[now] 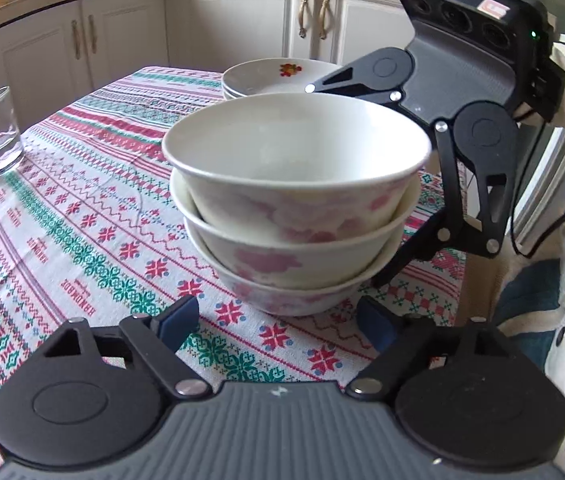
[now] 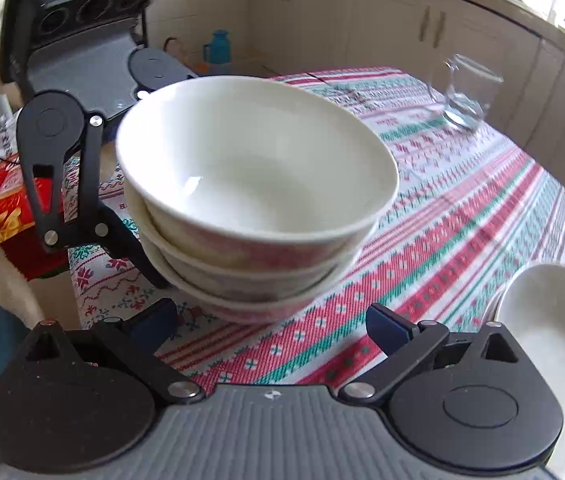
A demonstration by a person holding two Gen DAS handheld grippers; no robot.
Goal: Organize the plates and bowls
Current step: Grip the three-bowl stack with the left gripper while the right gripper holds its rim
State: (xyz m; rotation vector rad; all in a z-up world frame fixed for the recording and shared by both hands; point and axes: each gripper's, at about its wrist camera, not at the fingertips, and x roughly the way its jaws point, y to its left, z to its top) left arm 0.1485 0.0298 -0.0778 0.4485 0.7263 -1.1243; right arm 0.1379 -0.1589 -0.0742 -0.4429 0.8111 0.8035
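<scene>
3 nested bowls [image 1: 294, 216] on tablecloth [image 1: 82, 240]

Kitchen backdrop, daylight coming in

You've got cream cabinets [image 1: 242, 20] with brass handles [image 1: 314, 16] running from 9 to 1 o'clock under a countertop [image 1: 22, 4] cluttered with blurry stuff. The table wears a red-green-white patterned tablecloth [image 1: 62, 240]. In your right view, a blue thermos [image 2: 218, 50] sits at 11 and bright light blows out around 1.
</scene>
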